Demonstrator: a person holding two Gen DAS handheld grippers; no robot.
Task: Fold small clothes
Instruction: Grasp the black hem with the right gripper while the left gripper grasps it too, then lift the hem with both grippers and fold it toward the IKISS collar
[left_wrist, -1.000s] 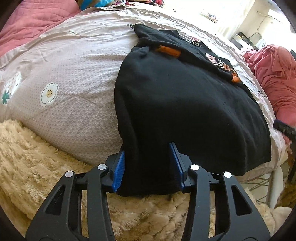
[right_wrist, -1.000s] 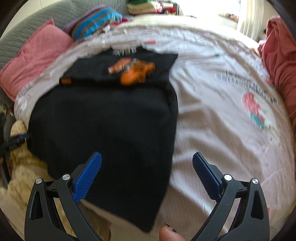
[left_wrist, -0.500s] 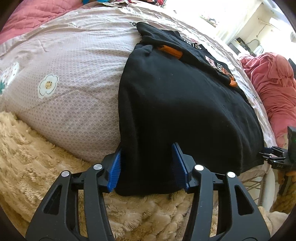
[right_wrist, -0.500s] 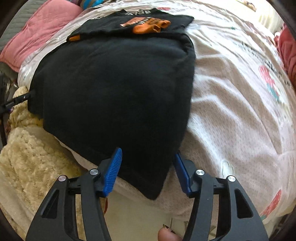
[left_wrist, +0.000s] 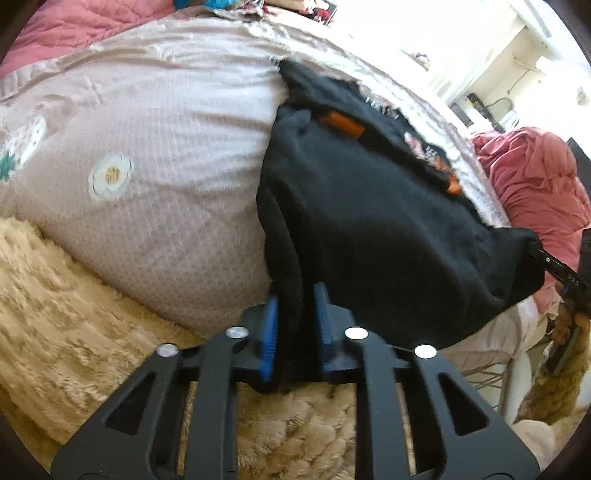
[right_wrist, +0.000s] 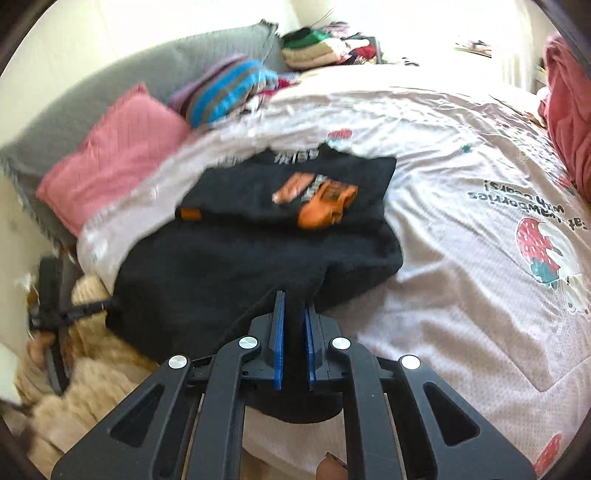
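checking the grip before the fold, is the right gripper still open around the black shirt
No, the right gripper has its blue pads shut on the near corner of the black shirt.

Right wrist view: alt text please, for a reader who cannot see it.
The right gripper is shut on the near hem of a black shirt spread on a bed, orange print facing up. At the left edge the left gripper pinches the hem's other corner; pillows and clothes lie behind.
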